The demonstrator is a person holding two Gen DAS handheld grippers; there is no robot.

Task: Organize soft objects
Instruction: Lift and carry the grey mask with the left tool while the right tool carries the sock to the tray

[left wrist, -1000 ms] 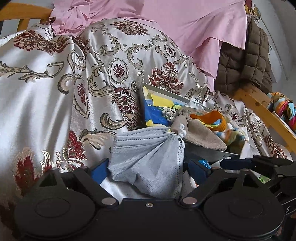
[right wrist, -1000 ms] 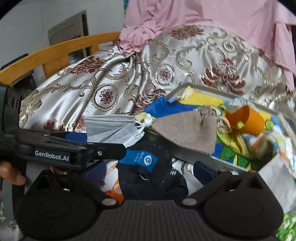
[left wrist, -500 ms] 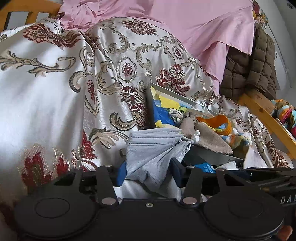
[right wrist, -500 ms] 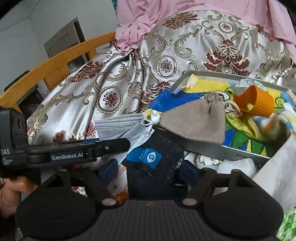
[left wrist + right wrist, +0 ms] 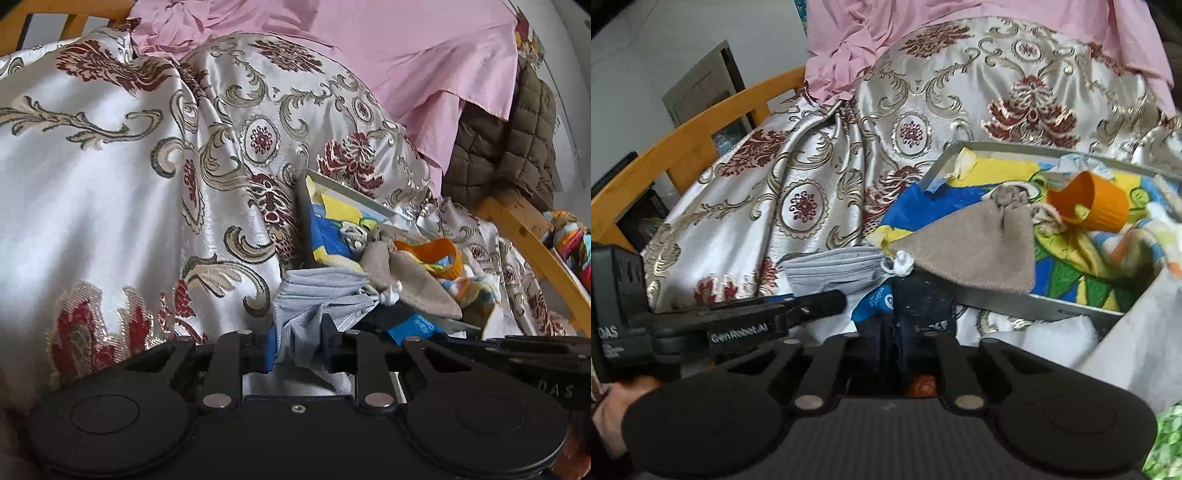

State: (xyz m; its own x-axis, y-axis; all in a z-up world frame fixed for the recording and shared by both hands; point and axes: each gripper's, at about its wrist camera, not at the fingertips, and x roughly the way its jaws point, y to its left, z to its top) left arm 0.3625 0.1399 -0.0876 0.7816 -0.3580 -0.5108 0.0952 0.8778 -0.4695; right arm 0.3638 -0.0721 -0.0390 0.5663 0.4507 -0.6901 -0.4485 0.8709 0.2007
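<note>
Left gripper (image 5: 298,349) tilted down, jaws closing on grey face mask (image 5: 317,306), right gripper (image 5: 894,345) angled steeply down, clamped on dark sock (image 5: 919,302)

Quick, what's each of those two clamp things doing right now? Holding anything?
Left gripper: jaws closing, pinching the grey face mask.
Right gripper: jaws shut on the dark cloth with the blue label.

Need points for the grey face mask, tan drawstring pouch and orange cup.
grey face mask (image 5: 317,299): left wrist view, pleated middle panel.
tan drawstring pouch (image 5: 975,247): right wrist view, flat centre of cloth.
orange cup (image 5: 1102,210): right wrist view, outer side wall.
</note>
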